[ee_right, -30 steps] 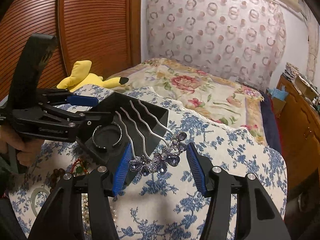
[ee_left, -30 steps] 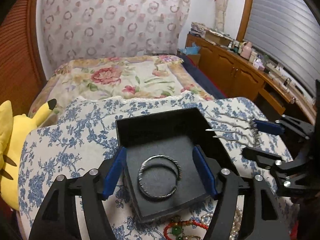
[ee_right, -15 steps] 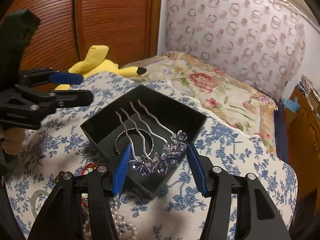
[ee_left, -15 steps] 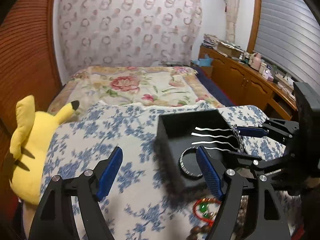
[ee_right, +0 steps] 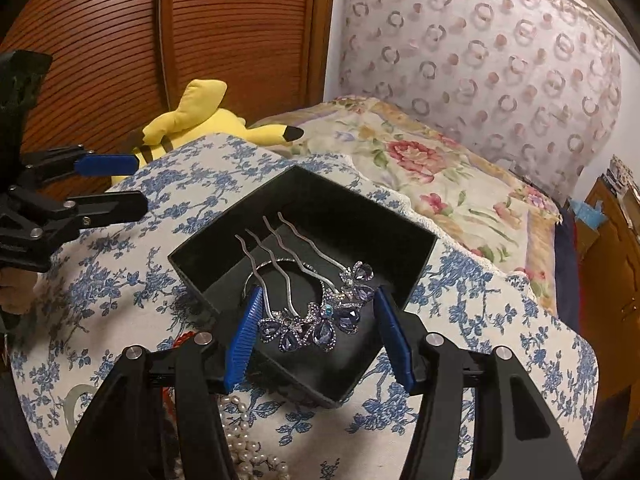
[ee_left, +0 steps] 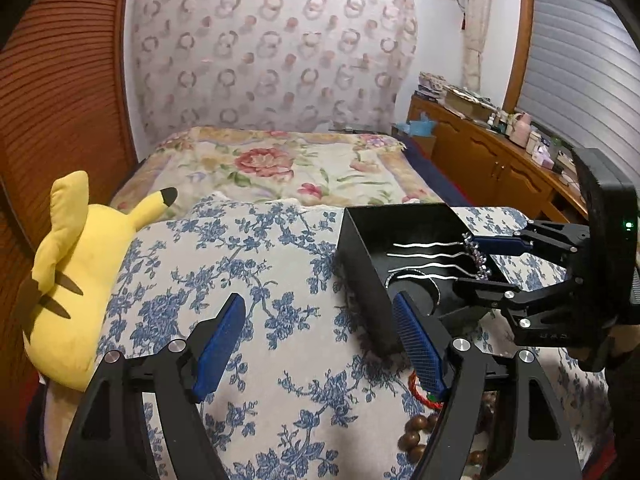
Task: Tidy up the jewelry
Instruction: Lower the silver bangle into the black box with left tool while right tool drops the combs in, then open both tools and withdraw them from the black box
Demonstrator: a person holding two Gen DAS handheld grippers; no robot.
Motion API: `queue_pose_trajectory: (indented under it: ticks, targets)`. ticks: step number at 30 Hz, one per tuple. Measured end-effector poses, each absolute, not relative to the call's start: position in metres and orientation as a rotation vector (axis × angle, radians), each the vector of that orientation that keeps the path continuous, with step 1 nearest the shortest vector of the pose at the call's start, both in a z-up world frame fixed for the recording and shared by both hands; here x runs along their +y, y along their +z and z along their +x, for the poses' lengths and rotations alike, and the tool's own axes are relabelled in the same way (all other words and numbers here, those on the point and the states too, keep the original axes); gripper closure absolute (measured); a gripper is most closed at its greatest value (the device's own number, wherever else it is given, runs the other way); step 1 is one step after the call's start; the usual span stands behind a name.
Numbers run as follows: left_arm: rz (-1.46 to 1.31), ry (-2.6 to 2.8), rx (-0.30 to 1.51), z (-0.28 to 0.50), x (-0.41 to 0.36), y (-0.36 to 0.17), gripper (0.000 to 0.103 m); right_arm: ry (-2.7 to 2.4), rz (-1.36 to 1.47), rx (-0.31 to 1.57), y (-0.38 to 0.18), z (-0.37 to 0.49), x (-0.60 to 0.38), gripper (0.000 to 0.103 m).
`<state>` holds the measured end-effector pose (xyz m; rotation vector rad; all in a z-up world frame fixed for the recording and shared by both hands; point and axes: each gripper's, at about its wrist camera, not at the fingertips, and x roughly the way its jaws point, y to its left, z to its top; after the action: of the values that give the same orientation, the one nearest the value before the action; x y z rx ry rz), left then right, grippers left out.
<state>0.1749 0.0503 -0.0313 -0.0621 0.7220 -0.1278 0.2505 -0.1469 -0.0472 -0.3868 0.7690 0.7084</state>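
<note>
Nearest me, my right tongs (ee_right: 316,334) pinch the jeweled head of the purple hair comb (ee_right: 316,320), its prongs reaching out over the black box (ee_right: 400,240), above the silver bangle (ee_left: 434,294) already lying inside. I judge this is the placing step: the comb hangs over the box interior and needs lowering flat before I let the pads part. My left tongs (ee_left: 320,344) are spread and empty, off the box's near-left side over the floral tabletop (ee_left: 248,264). Pearls (ee_right: 248,440) and beads (ee_left: 420,428) wait at the near edge; beyond sits a yellow plush (ee_left: 76,264).
</note>
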Motion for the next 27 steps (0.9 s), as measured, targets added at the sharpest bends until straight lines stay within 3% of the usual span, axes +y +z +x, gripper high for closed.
queue_pose_trajectory:
  ticks: [4,16,27]
  targets:
    - [-0.059,-0.131,0.716,0.167,0.050,-0.031,0.030,0.698,-0.380,0.755,-0.043,0.245,-0.149,0.029]
    - [-0.046,-0.181,0.721,0.119,0.028,-0.037,0.030,0.624,-0.270,0.677,-0.022,0.180,-0.192,0.029]
    - [-0.020,-0.223,0.769,0.072,0.010,-0.059,0.030,0.564,-0.198,0.697,-0.054,0.106,-0.215,0.029]
